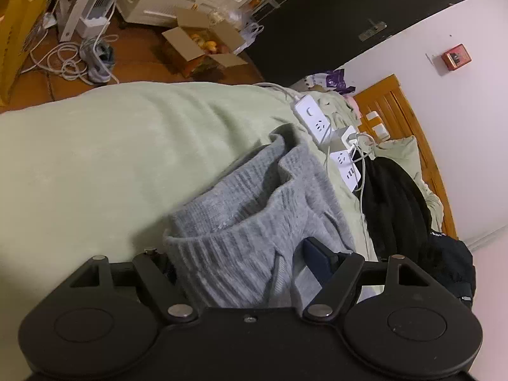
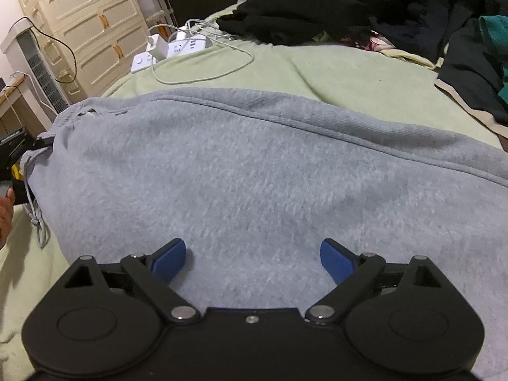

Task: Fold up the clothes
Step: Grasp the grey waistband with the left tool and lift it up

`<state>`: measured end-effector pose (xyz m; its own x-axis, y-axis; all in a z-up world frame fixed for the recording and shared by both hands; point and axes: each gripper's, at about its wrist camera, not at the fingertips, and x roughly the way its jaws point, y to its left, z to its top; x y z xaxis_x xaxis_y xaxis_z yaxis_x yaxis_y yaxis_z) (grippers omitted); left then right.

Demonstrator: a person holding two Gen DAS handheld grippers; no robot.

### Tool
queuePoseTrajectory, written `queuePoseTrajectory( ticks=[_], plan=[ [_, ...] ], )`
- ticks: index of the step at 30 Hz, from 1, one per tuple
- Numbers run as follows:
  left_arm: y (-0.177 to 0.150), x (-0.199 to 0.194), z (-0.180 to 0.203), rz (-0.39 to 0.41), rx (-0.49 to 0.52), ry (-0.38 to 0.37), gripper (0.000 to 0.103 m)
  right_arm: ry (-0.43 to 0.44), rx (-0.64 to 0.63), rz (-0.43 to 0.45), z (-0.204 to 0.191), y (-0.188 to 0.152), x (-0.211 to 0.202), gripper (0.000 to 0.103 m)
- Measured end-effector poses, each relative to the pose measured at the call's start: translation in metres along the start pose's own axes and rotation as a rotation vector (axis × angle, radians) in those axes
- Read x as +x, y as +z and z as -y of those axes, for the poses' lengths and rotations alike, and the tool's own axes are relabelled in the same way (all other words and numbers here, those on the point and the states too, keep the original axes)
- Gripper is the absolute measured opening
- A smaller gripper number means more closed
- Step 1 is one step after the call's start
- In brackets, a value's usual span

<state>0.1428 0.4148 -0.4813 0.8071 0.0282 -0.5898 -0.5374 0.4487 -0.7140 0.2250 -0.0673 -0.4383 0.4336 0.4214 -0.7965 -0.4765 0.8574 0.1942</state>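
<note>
Grey sweatpants (image 2: 254,158) lie spread on the pale green blanket (image 2: 333,73) of a bed. My right gripper (image 2: 252,247) hovers just over the broad grey cloth, jaws wide open, blue pads (image 2: 171,260) clear of any fold. In the left wrist view the ribbed waistband (image 1: 254,222) is bunched between the fingers of my left gripper (image 1: 236,250). Its right blue pad (image 1: 317,260) rests against the cloth. The left finger is hidden behind the waistband, and the jaws stand wide, not pinching. The left tool (image 2: 19,149) also shows at the waistband end, beside a drawstring (image 2: 35,209).
White power strips (image 1: 314,120) with cables lie on the bed just beyond the waistband. A heap of black clothes (image 2: 317,9) sits farther back. A wooden headboard (image 1: 403,117) stands by the wall. On the floor beyond the bed edge are a cardboard box (image 1: 203,47) and cream drawers (image 2: 85,16).
</note>
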Motion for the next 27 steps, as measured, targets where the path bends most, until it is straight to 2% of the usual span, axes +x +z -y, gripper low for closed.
queuePoseTrajectory(
  ticks=[2,4,5,9,12,15,21,27],
  plan=[
    [0.001,0.006,0.002,0.005,-0.015,0.006,0.078,-0.005,0.018,0.010,0.003,-0.003,-0.001,0.094],
    [0.005,0.008,0.008,-0.006,0.003,0.032,0.066,-0.006,0.037,0.020,0.005,-0.006,-0.001,0.095],
    [0.007,0.007,0.014,-0.016,0.031,0.057,0.051,-0.005,0.054,0.028,0.007,-0.007,-0.001,0.095],
    [0.010,0.002,0.039,-0.026,0.140,0.116,0.037,-0.002,0.068,0.035,0.008,-0.008,0.000,0.096],
    [0.006,-0.006,0.064,-0.002,0.217,0.146,0.035,-0.004,0.039,0.028,0.010,-0.007,-0.003,0.096],
    [0.002,-0.021,0.093,0.038,0.288,0.126,0.033,-0.017,0.047,0.033,0.021,-0.008,-0.012,0.096],
    [-0.014,-0.049,0.153,0.098,0.370,0.016,0.033,-0.004,0.083,0.038,0.050,-0.018,-0.033,0.096],
    [-0.066,-0.071,0.226,0.151,0.526,-0.083,0.033,0.013,0.031,0.028,0.076,-0.032,-0.055,0.096]
  ],
)
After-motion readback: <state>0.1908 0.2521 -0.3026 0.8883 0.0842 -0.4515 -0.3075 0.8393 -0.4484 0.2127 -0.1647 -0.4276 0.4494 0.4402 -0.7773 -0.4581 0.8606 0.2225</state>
